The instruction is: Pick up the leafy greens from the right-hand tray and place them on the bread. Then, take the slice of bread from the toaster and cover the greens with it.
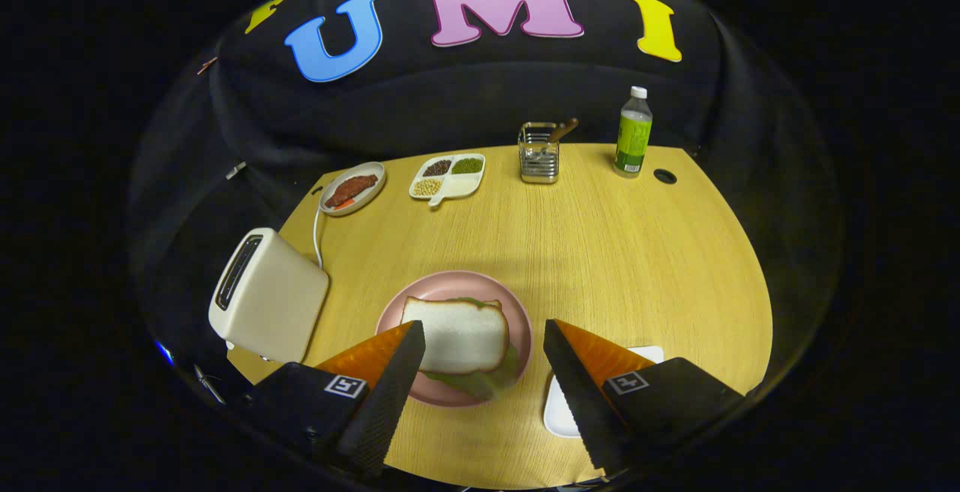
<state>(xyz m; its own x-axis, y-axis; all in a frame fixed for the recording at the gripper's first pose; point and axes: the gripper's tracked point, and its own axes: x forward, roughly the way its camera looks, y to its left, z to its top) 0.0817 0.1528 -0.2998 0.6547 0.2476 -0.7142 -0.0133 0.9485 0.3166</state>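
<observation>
A pink plate [454,287] lies on the wooden table just ahead of my fingers. On it a slice of bread [459,333] covers leafy greens [480,381], whose edges stick out at the slice's near and far sides. My gripper [484,336] hovers above the plate, open, with nothing between its fingers. The cream toaster [266,295] stands left of the plate, its slots looking dark. A white tray [564,411] lies right of the plate, mostly hidden behind my right finger [577,387].
Along the table's far edge stand a plate with meat [352,188], a white divided dish of beans [448,175], a metal utensil holder [538,152] and a green-labelled bottle [634,133]. A round hole [664,175] sits by the bottle. The toaster's cord [317,241] runs back.
</observation>
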